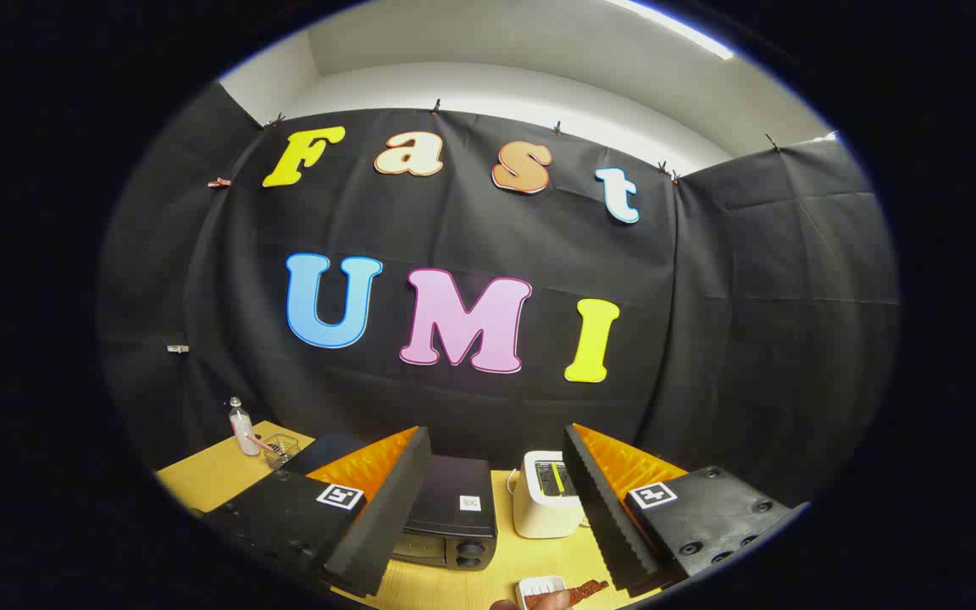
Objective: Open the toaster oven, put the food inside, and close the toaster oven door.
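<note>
The gripper point(488, 508) is held wide open above a yellow table point(217, 474), nothing gripped. The toaster oven point(450, 521), door shut, is seen between the fingers at eleven o'clock, a white toaster point(543, 504) at one o'clock. The food point(577, 590) is held by a hand point(539, 601) beside a white dish point(539, 585) at six o'clock.

gripper point(496, 508) fingers spread wide, empty; toaster oven point(452, 524) between them, door closed.

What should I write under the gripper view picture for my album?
Open gripper held above a table, toaster oven shut, food waiting nearby.
</note>
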`<action>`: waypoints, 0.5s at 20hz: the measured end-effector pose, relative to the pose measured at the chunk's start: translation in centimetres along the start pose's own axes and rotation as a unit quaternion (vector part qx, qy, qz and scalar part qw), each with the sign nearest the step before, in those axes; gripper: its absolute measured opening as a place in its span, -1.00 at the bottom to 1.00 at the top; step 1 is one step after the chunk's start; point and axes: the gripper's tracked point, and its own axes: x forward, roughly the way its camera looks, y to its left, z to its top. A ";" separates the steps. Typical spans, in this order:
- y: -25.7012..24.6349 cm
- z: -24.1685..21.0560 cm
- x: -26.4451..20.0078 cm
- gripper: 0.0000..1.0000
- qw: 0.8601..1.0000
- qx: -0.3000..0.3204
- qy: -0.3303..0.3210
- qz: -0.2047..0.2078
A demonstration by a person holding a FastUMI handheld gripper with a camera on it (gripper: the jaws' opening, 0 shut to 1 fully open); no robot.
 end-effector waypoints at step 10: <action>-0.1 -0.5 -1.0 0.95 1.000 0.003 0.004 -0.004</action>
